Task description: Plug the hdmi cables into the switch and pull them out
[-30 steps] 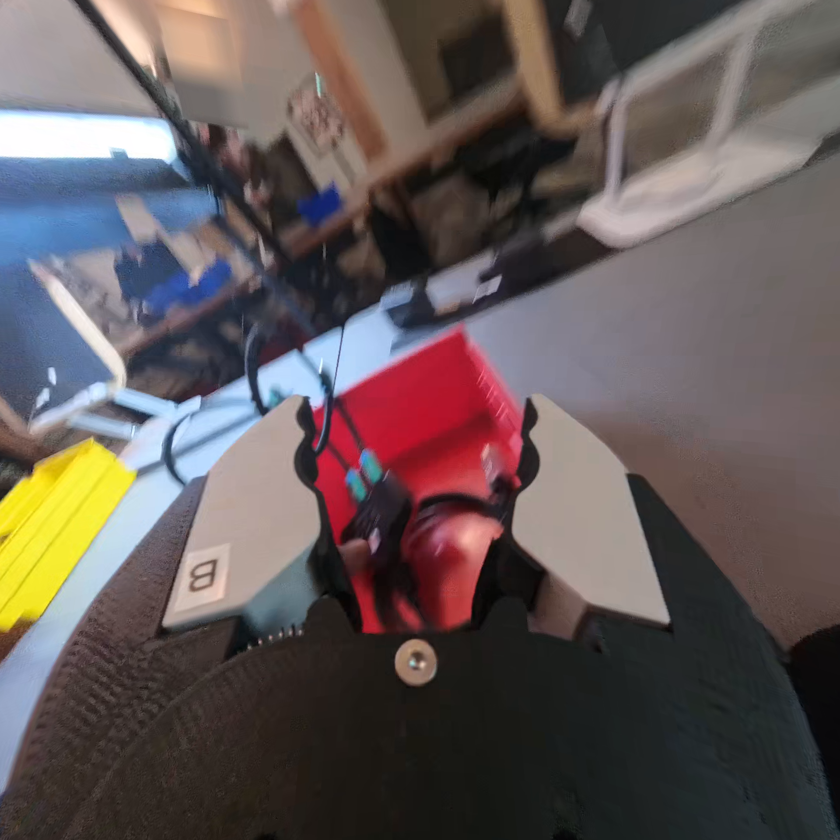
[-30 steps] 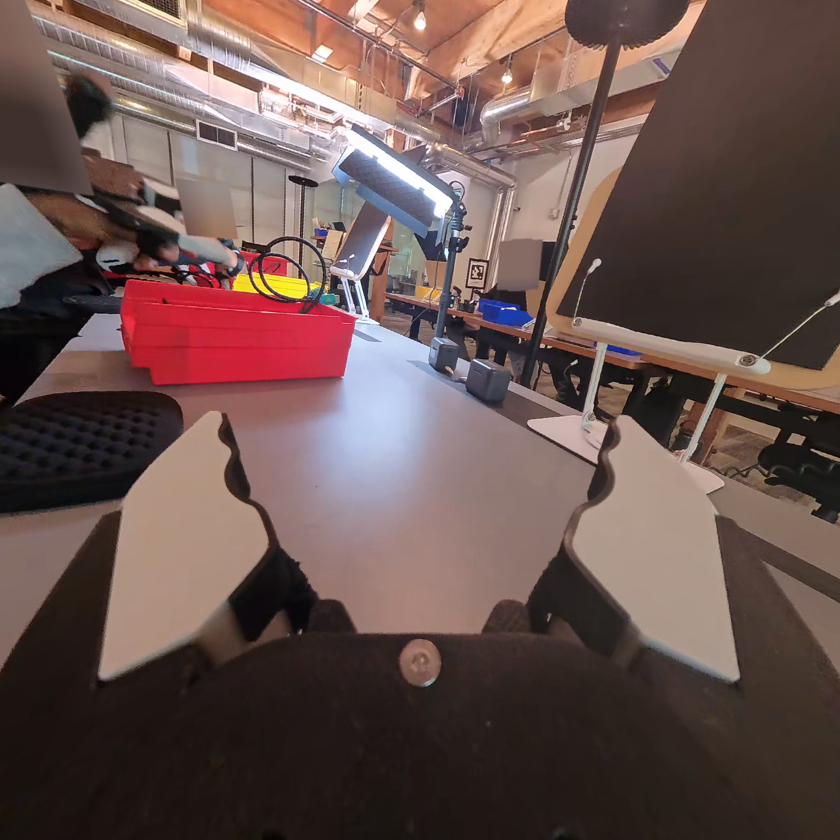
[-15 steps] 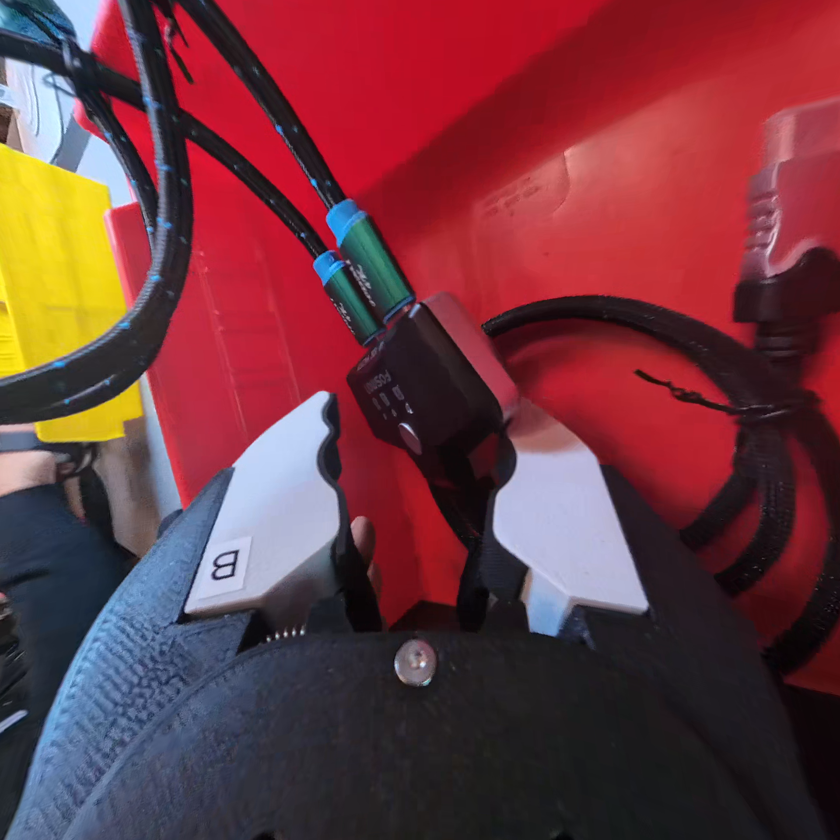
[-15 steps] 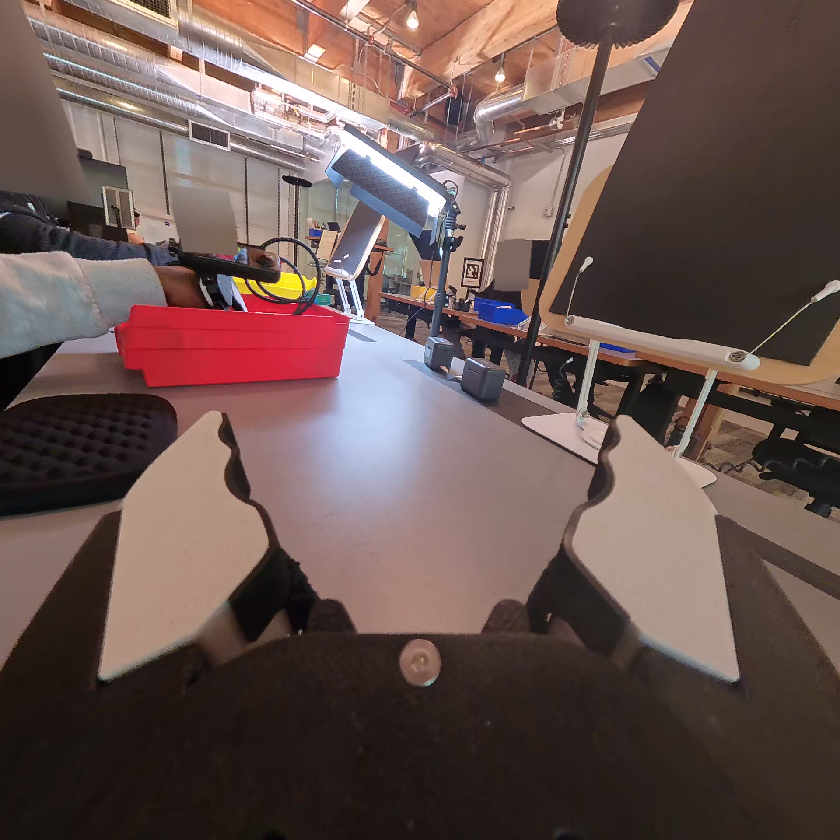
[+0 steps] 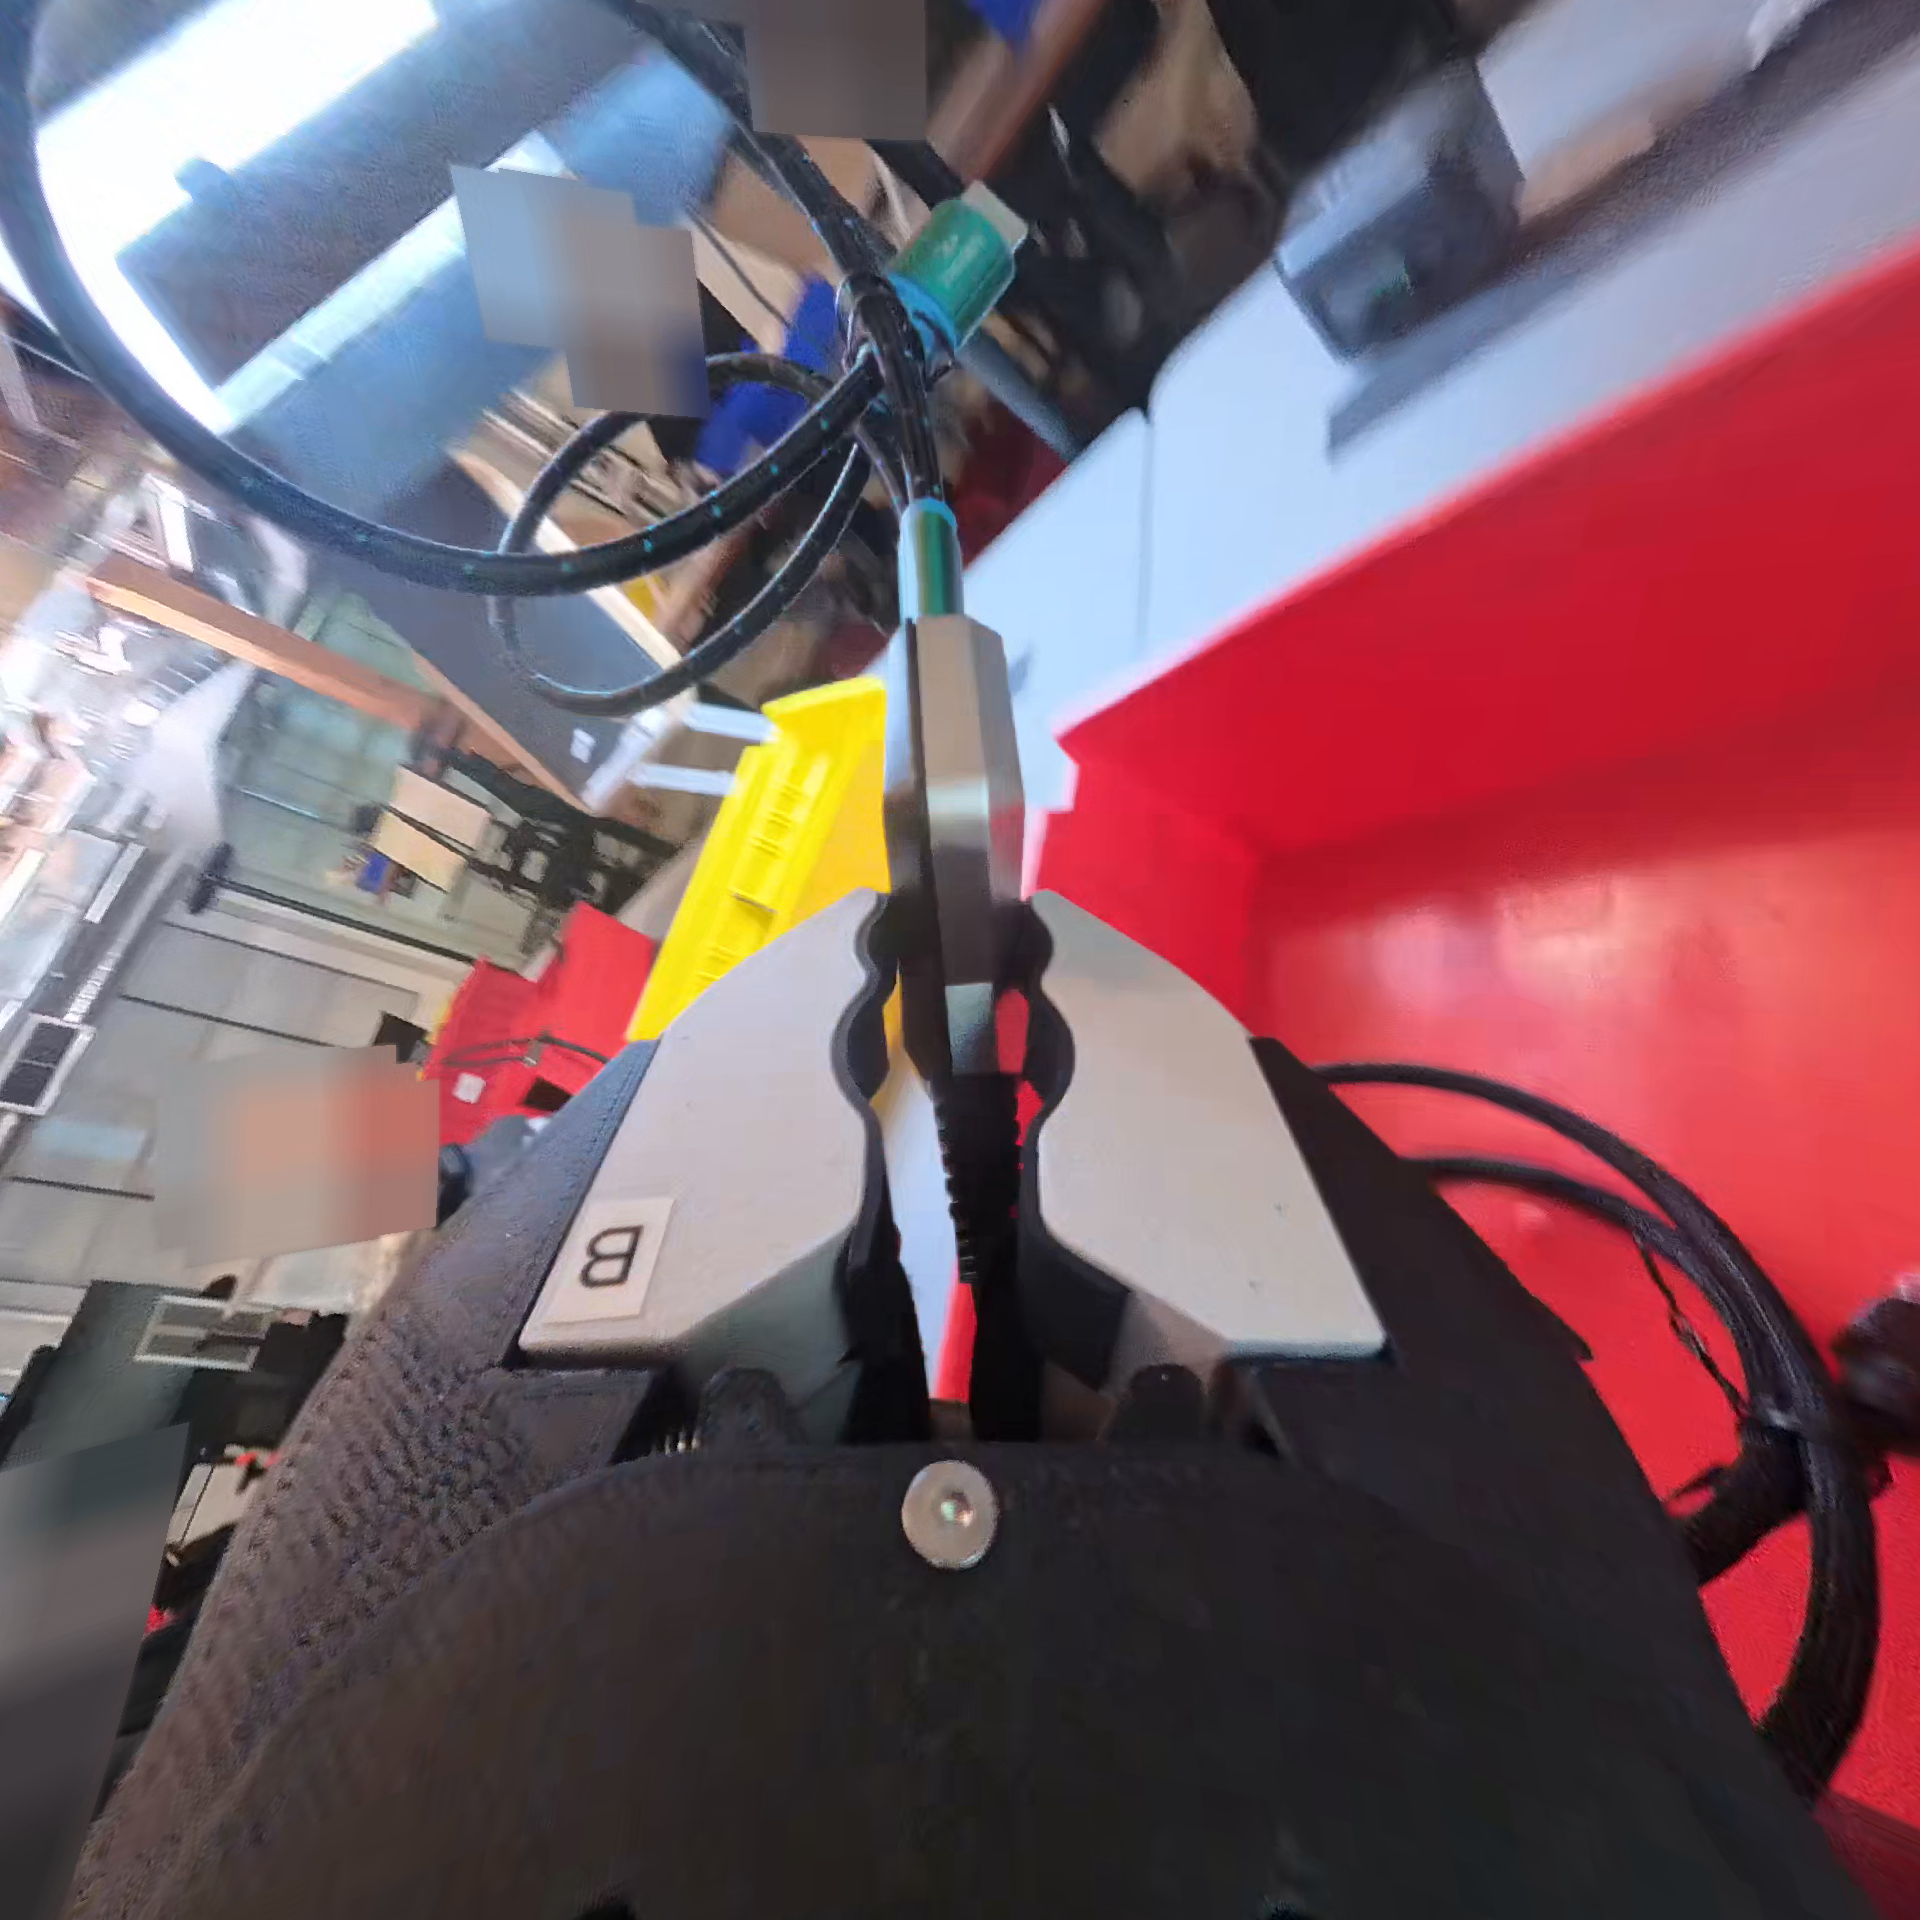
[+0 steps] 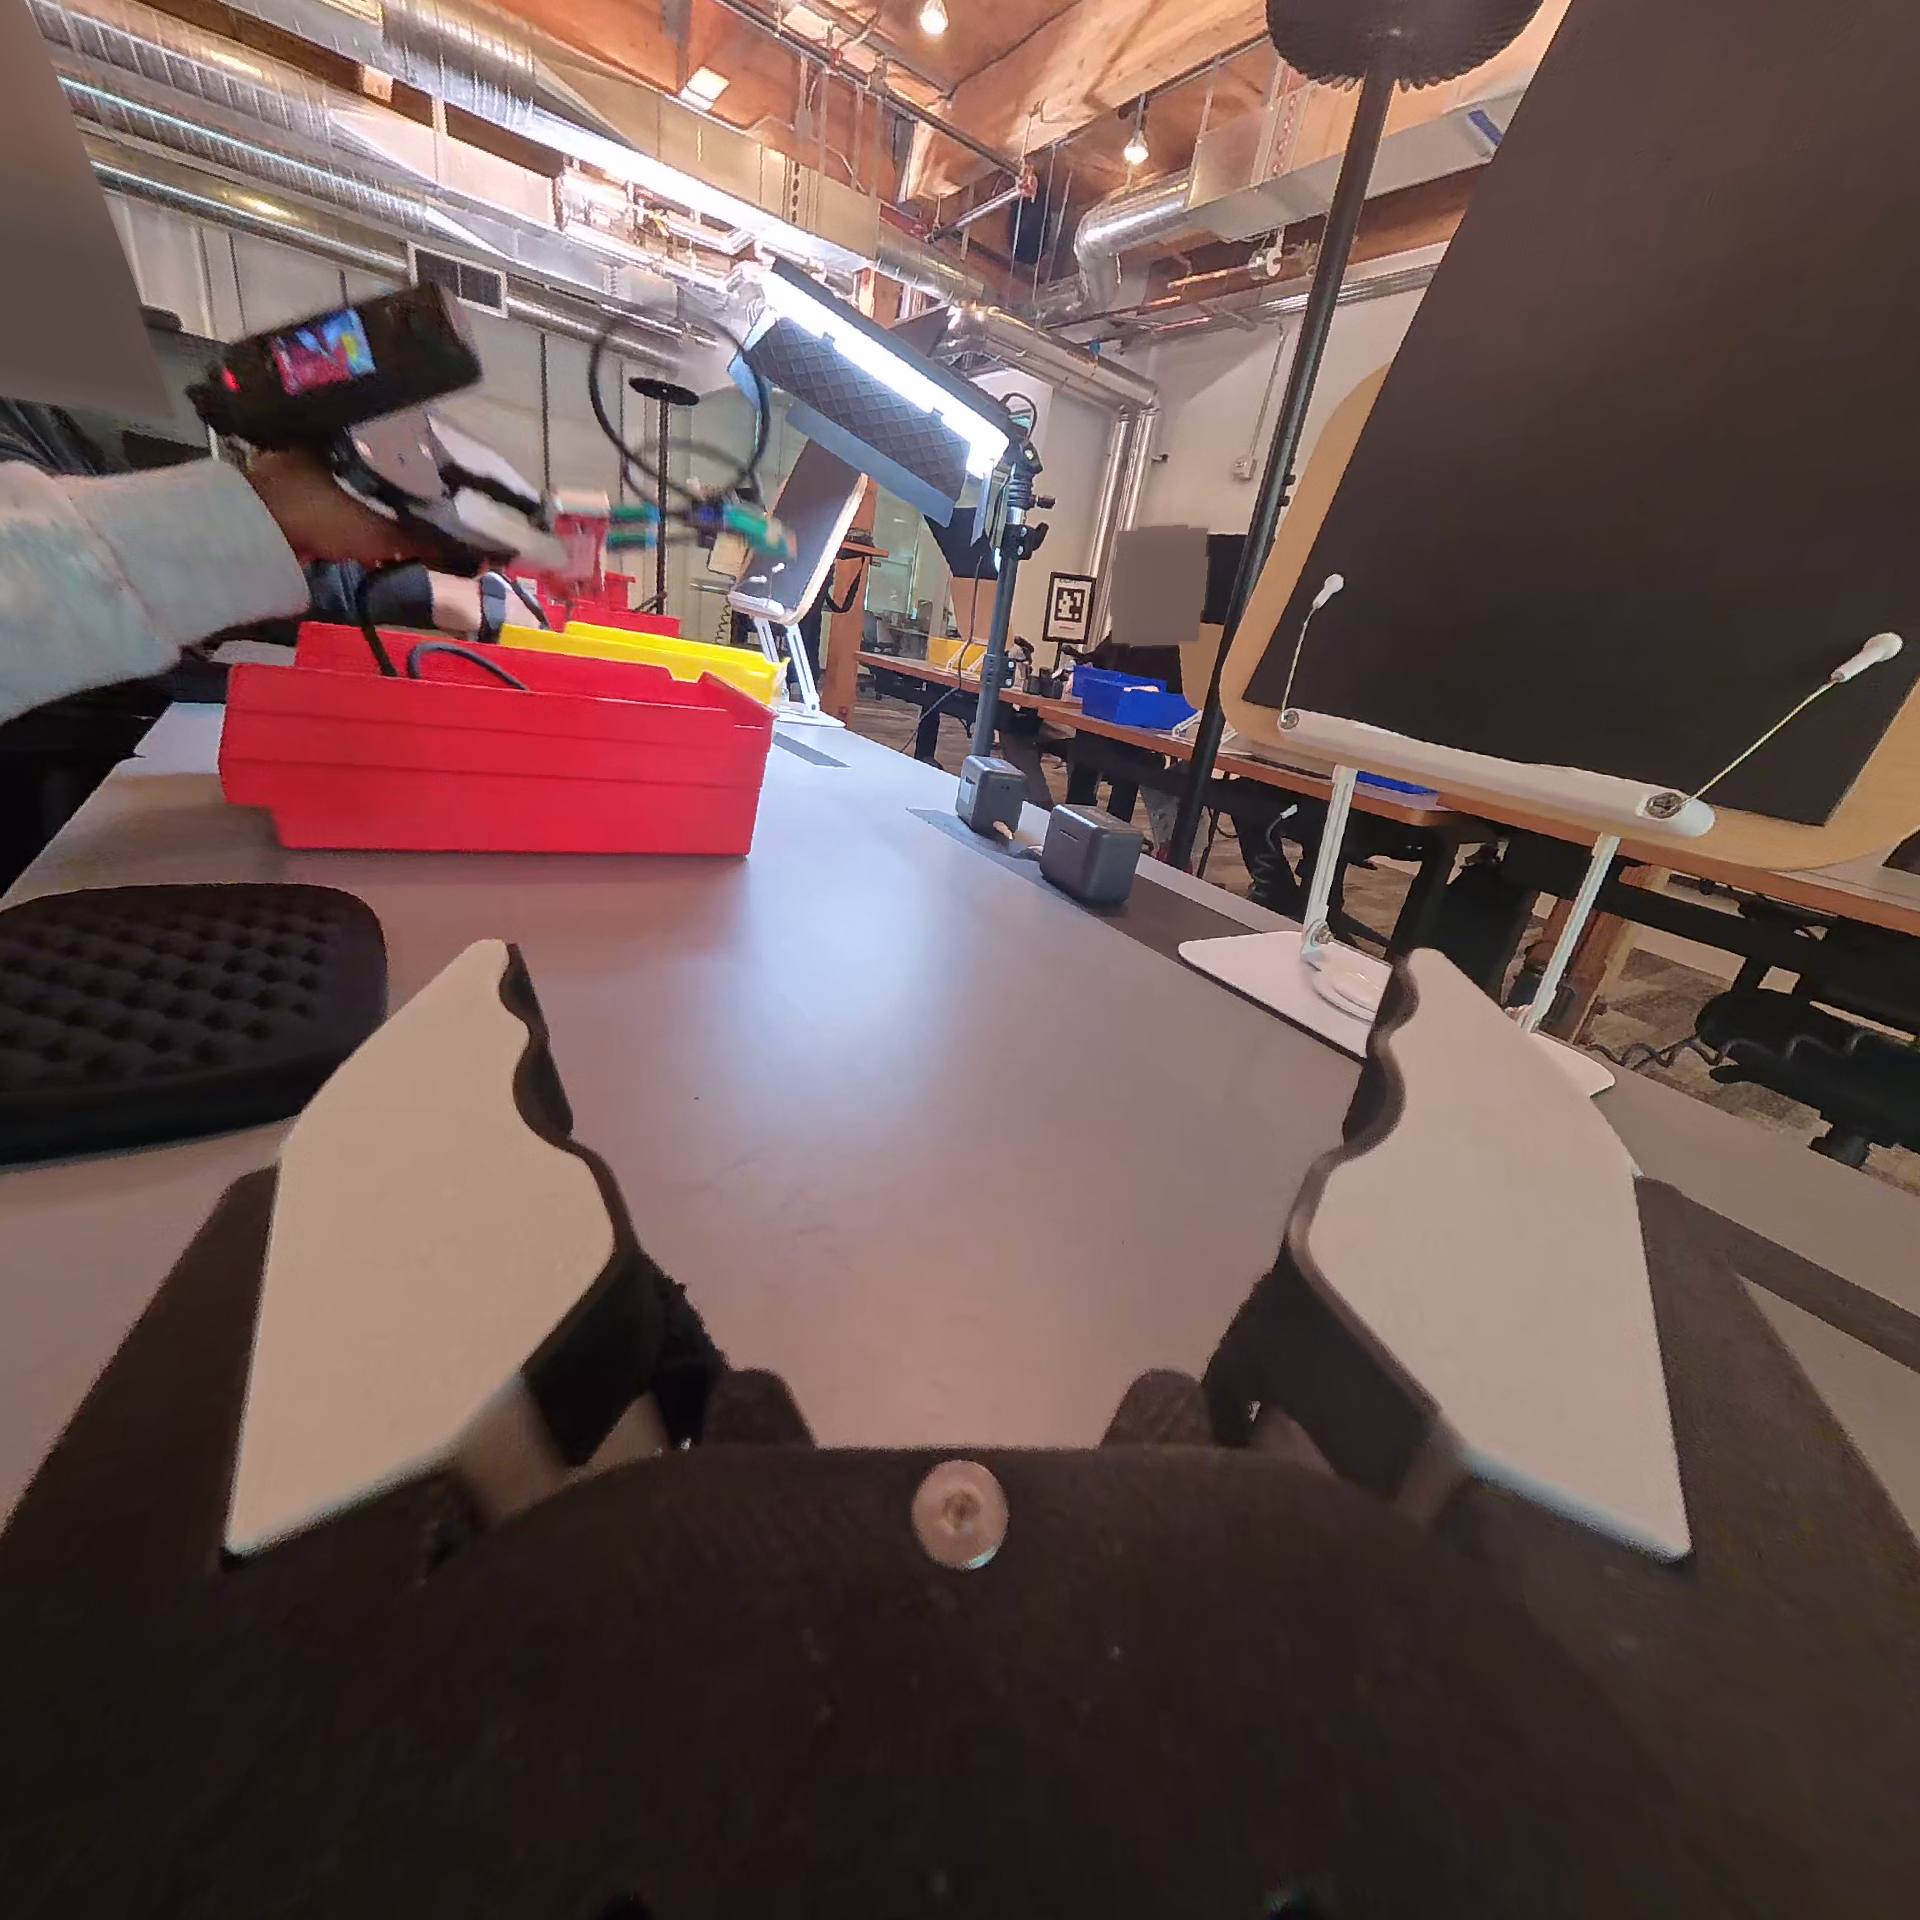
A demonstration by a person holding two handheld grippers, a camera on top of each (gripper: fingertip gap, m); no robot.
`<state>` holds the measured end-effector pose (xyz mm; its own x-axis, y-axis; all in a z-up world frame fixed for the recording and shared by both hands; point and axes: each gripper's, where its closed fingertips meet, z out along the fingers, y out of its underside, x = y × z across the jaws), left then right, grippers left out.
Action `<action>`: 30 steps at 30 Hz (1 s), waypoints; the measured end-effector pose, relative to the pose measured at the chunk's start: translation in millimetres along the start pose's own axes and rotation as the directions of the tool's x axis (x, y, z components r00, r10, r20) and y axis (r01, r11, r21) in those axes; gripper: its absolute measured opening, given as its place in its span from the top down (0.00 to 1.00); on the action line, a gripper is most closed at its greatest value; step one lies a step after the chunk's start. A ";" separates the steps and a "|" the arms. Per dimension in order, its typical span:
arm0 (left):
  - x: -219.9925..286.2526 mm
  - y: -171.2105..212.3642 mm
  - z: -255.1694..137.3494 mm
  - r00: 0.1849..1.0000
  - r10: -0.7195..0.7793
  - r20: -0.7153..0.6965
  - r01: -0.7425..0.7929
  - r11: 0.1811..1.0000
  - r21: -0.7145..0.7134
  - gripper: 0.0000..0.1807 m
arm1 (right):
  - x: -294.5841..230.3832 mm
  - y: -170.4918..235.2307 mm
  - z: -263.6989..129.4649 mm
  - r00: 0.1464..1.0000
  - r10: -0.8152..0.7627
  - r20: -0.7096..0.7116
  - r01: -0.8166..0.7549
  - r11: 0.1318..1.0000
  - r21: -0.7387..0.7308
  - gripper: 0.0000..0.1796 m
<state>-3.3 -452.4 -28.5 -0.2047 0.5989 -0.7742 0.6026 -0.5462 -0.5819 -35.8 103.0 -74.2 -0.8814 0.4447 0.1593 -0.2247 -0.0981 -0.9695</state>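
Note:
My left gripper (image 5: 954, 935) is shut on the HDMI switch (image 5: 956, 769), a small grey and black box seen edge-on, and holds it up above the red bin (image 5: 1558, 831). A braided black HDMI cable with a green plug (image 5: 930, 556) sits in the switch's far end. A second green plug (image 5: 951, 255) hangs loose above it among cable loops. The switch's own black lead (image 5: 1714, 1247) trails down into the bin. In the right wrist view the left gripper (image 6: 457, 499) holds the switch over the red bin (image 6: 499, 758). My right gripper (image 6: 951, 1049) is open and empty, low over the grey table (image 6: 883, 1039).
A yellow bin (image 6: 665, 644) stands behind the red one. A black dimpled pad (image 6: 177, 997) lies at the table's left. Two small grey boxes (image 6: 1091, 852) sit along a slot to the right. A black panel on a white stand (image 6: 1558, 790) rises at the right.
My left gripper has closed on the switch and lifted it out of the red bin with its cables. The right gripper has not moved.

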 end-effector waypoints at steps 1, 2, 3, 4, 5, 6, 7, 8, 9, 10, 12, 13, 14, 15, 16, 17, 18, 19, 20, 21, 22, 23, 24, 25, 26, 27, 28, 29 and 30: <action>-13.2 -11.7 -7.0 0.999 -0.016 0.036 0.014 0.999 0.052 0.88 | 0.3 0.1 -0.1 1.000 -0.002 -0.002 0.002 1.000 -0.002 0.19; -25.9 -23.6 -15.2 0.997 -0.035 0.066 0.028 0.994 0.104 0.88 | 0.7 0.1 -0.2 1.000 -0.004 -0.003 0.004 1.000 -0.003 0.19; -37.4 -36.4 -24.7 0.994 -0.062 0.088 0.047 0.986 0.162 0.88 | 0.9 -0.1 -0.3 1.000 -0.004 -0.004 0.004 1.000 -0.003 0.19; -48.6 -50.2 -35.8 0.990 -0.097 0.104 0.072 0.971 0.228 0.88 | 1.0 -0.3 -0.3 1.000 -0.004 -0.005 0.004 1.000 -0.003 0.19; -59.4 -65.1 -48.2 0.984 -0.142 0.112 0.102 0.948 0.302 0.88 | 0.7 -0.7 -0.4 1.000 -0.004 -0.004 0.004 1.000 -0.002 0.19; -70.8 -80.8 -61.7 0.975 -0.187 0.117 0.130 0.916 0.380 0.88 | 0.2 -1.1 -0.4 1.000 -0.004 -0.001 0.004 1.000 0.000 0.19; -83.5 -96.2 -75.2 0.965 -0.231 0.125 0.153 0.880 0.450 0.88 | -0.4 -1.5 -0.3 1.000 -0.005 0.001 0.005 1.000 0.001 0.19; -97.0 -111.3 -87.9 0.954 -0.267 0.134 0.165 0.845 0.508 0.89 | -0.6 -1.8 -0.3 1.000 -0.005 0.002 0.005 1.000 0.001 0.19; -111.5 -126.1 -99.7 0.945 -0.295 0.145 0.168 0.813 0.558 0.89 | -0.9 -1.8 -0.4 1.000 -0.006 0.003 0.006 1.000 0.001 0.19; -126.1 -141.2 -110.3 0.938 -0.312 0.152 0.164 0.785 0.597 0.89 | -1.0 -1.8 -0.4 1.000 -0.006 0.003 0.006 1.000 0.000 0.19; -156.3 -171.2 -130.2 0.927 -0.340 0.161 0.157 0.739 0.655 0.89 | -0.9 -2.4 -0.8 1.000 -0.007 0.002 0.007 1.000 0.001 0.19; -169.9 -186.1 -140.5 0.923 -0.351 0.159 0.155 0.716 0.680 0.88 | -0.8 -3.2 -0.9 1.000 -0.009 0.001 0.009 1.000 0.002 0.19; -180.5 -200.9 -151.4 0.921 -0.362 0.141 0.163 0.688 0.708 0.89 | -0.8 -3.8 -1.2 1.000 -0.012 0.000 0.012 1.000 0.002 0.19; -187.2 -215.8 -163.4 0.921 -0.377 0.102 0.184 0.648 0.739 0.88 | -0.6 -4.5 -1.4 1.000 -0.014 -0.001 0.014 1.000 0.002 0.19; -188.9 -230.4 -176.2 0.921 -0.387 0.043 0.217 0.601 0.769 0.89 | -0.5 -5.2 -1.6 1.000 -0.017 -0.002 0.017 1.000 0.001 0.19; -185.6 -243.5 -188.8 0.921 -0.388 -0.029 0.258 0.553 0.793 0.89 | -0.5 -6.2 -1.9 1.000 -0.020 -0.003 0.020 1.000 0.003 0.19; -177.9 -254.9 -201.0 0.919 -0.380 -0.106 0.302 0.504 0.809 0.89 | -0.5 -7.6 -2.4 1.000 -0.023 -0.004 0.023 1.000 0.007 0.20; -165.2 -265.2 -212.3 0.914 -0.358 -0.192 0.351 0.457 0.817 0.89 | -0.4 -9.5 -3.0 1.000 -0.027 -0.006 0.027 1.000 0.015 0.22; -147.4 -273.8 -222.2 0.903 -0.324 -0.281 0.403 0.413 0.817 0.89 | -1.1 -11.7 -4.0 1.000 -0.027 -0.003 0.027 0.999 0.026 0.26; -125.1 -280.9 -231.3 0.887 -0.276 -0.369 0.453 0.373 0.810 0.89 | -2.4 -14.2 -5.3 1.000 -0.021 0.005 0.021 0.999 0.039 0.31; -99.4 -286.3 -239.5 0.860 -0.220 -0.461 0.510 0.336 0.791 0.89 | -4.0 -17.5 -7.1 1.000 -0.012 0.016 0.011 0.998 0.058 0.37; -71.2 -290.5 -246.9 0.819 -0.159 -0.552 0.573 0.304 0.761 0.89 | -5.1 -22.0 -9.0 1.000 -0.005 0.024 0.003 0.996 0.085 0.43; -41.6 -293.6 -253.7 0.764 -0.096 -0.638 0.636 0.278 0.720 0.88 | -5.2 -26.9 -11.2 1.000 -0.003 0.028 0.000 0.994 0.114 0.48; -11.4 -295.8 -259.7 0.699 -0.032 -0.714 0.697 0.256 0.670 0.88 | -5.3 -30.8 -13.2 0.999 -0.006 0.031 0.002 0.991 0.136 0.54; 19.8 -297.1 -265.2 0.634 0.036 -0.772 0.744 0.244 0.622 0.88 | -5.5 -33.3 -15.0 0.999 -0.008 0.038 0.003 0.989 0.148 0.60; 51.3 -297.2 -270.5 0.577 0.109 -0.810 0.776 0.235 0.585 0.88 | -6.3 -34.6 -16.5 0.999 -0.008 0.049 0.000 0.989 0.151 0.66; 82.7 -296.2 -275.2 0.521 0.181 -0.834 0.803 0.228 0.551 0.88 | -7.7 -35.0 -17.7 0.998 -0.007 0.059 -0.002 0.989 0.147 0.74; 113.7 -294.3 -279.6 0.464 0.252 -0.849 0.825 0.228 0.518 0.88 | -9.2 -35.0 -18.7 0.998 -0.005 0.070 -0.004 0.991 0.137 0.79; 142.9 -292.1 -282.9 0.400 0.308 -0.863 0.848 0.235 0.476 0.88 | -10.5 -34.9 -19.6 0.997 -0.003 0.079 -0.007 0.992 0.127 0.83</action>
<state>9.8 -41.6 101.3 0.7695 0.5771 -0.2734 -0.3993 0.1007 -0.9113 -10.6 119.2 -45.8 -0.9108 0.3732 0.1766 -0.2695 -0.2134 -0.9391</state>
